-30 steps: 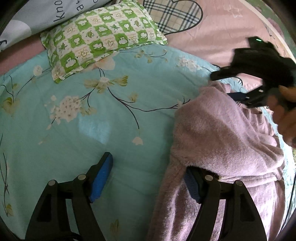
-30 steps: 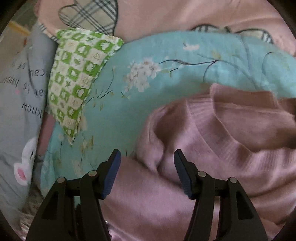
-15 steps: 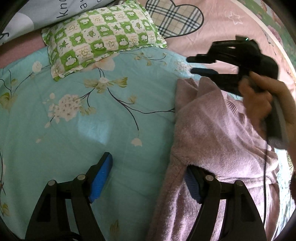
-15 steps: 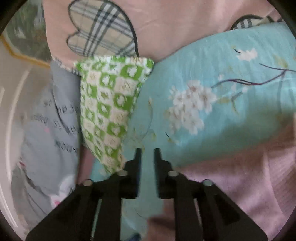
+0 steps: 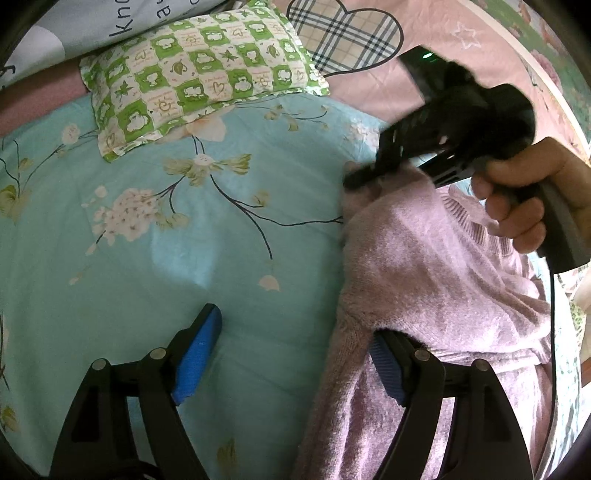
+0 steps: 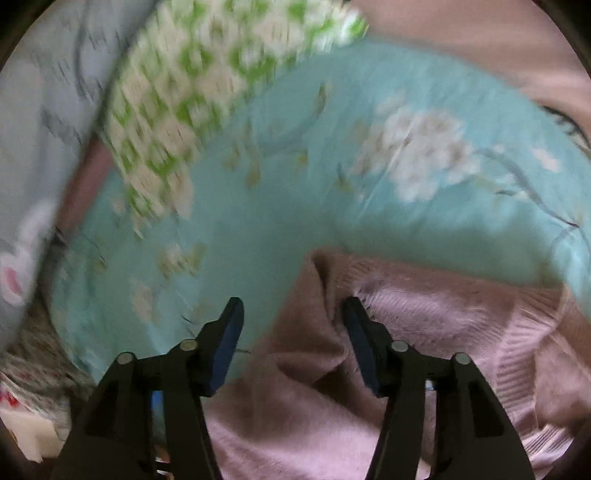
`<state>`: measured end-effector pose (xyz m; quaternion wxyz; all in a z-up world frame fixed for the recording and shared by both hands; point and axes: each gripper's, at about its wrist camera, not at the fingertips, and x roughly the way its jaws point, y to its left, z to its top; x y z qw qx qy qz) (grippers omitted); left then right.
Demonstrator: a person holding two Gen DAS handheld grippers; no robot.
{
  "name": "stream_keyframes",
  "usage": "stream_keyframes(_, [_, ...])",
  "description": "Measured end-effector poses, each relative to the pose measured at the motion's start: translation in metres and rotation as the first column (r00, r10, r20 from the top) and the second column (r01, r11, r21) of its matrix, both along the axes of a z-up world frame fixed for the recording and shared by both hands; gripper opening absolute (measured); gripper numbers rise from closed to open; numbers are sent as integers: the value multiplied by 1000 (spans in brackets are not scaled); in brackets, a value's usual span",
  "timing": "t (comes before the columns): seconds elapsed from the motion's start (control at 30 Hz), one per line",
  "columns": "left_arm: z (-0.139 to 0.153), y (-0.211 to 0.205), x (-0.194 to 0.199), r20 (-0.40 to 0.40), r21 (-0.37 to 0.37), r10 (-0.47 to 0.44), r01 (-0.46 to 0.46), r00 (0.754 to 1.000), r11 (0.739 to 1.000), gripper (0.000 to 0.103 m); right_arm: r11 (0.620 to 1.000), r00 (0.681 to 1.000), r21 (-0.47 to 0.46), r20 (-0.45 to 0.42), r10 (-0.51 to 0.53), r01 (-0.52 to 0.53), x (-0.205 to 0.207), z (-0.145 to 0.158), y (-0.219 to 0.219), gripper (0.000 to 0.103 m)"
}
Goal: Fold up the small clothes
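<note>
A fuzzy pink sweater [image 5: 436, 266] lies partly folded on the right of the turquoise flowered bedspread [image 5: 147, 258]. My left gripper [image 5: 295, 321] is open wide. Its left pad is over bare bedspread and its right finger [image 5: 388, 365] is tucked under the sweater's folded edge. A hand [image 5: 535, 199] holds my right gripper [image 5: 369, 173], which points down at the sweater's far corner. In the blurred right wrist view, the right gripper [image 6: 293, 302] has its jaws opening. A ridge of the sweater [image 6: 321, 332] sits between them, and the pads do not press on it.
A green-and-white checked pillow [image 5: 199, 77] lies at the far edge of the bedspread. Behind it are a grey printed cushion [image 5: 92, 26] and a pink sheet with a plaid heart [image 5: 343, 37]. A black cable [image 5: 552, 332] hangs from the right gripper's handle.
The right gripper swung away, shut, then came down onto the sweater's far corner and reopened. The left gripper stayed in place, open.
</note>
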<state>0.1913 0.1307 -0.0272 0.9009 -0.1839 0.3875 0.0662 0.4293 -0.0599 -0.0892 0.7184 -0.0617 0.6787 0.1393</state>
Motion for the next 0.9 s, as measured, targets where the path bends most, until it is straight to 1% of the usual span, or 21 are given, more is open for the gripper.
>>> stream_keyframes(0.03, [0,-1,-1,1,1,0,0,1000,1000,78,1000,1000,-20,-6,16,-16,0,-3,2,20])
stream_keyframes(0.07, [0,-1,-1,1,4,0,0,1000,1000,78,1000,1000,-16,-8,23,-23,1,-3,4,15])
stream_keyframes(0.13, [0,-2,0,0,12,-1,1,1000,1000,76,997,999,68,29,26,-28,3,7,7,12])
stream_keyframes(0.17, [0,-2,1,-1,17,-2,2,1000,1000,76,995,998,101,53,14,-20,5,12,7,11])
stream_keyframes(0.2, [-1,-2,2,-2,19,-3,3,1000,1000,76,989,995,151,96,-13,-2,7,19,5,11])
stream_keyframes(0.27, [-1,-1,3,-1,15,-5,5,1000,1000,76,973,987,229,150,-50,15,9,21,2,3])
stream_keyframes(0.3, [-1,0,3,-2,11,-5,5,1000,1000,76,966,980,257,184,-82,33,10,20,1,3])
stream_keyframes(0.33, [-2,1,3,-2,9,-6,6,1000,1000,76,976,973,209,206,-100,56,11,13,3,3])
stream_keyframes(0.37, [-2,2,3,0,3,-7,7,1000,1000,76,981,973,180,206,-106,68,11,9,5,4])
stream_keyframes(0.4, [-2,4,2,5,-10,-8,8,1000,1000,76,979,975,187,187,-119,83,10,4,4,6])
stream_keyframes(0.43, [-2,6,1,11,-24,-9,9,1000,1000,76,973,976,206,172,-137,101,10,3,1,6])
stream_keyframes(0.5, [-3,11,0,21,-60,-12,13,1000,998,77,955,965,260,178,-193,143,2,15,-10,9])
stream_keyframes(0.53, [-3,13,0,20,-78,-22,24,1000,997,78,943,959,293,185,-215,155,-3,23,-19,17])
stream_keyframes(0.57, [-3,15,-1,19,-94,-39,41,999,995,78,928,949,331,199,-244,169,-13,39,-29,35])
stream_keyframes(0.63, [-2,19,-6,27,-144,-69,72,997,987,78,915,931,361,240,-275,178,-32,63,-46,54])
stream_keyframes(0.7, [-1,25,-11,27,-212,-110,114,994,971,78,902,908,390,282,-310,187,-64,96,-75,54])
stream_keyframes(0.77, [1,30,-16,27,-246,-133,135,991,960,78,896,890,393,306,-338,205,-92,114,-97,54])
stream_keyframes(0.83, [5,34,-21,23,-267,-140,141,990,953,78,895,859,373,344,-378,245,-130,131,-132,54])
stream_keyframes(0.9, [10,37,-22,15,-274,-140,138,990,952,78,894,822,320,380,-424,314,-171,141,-168,55])
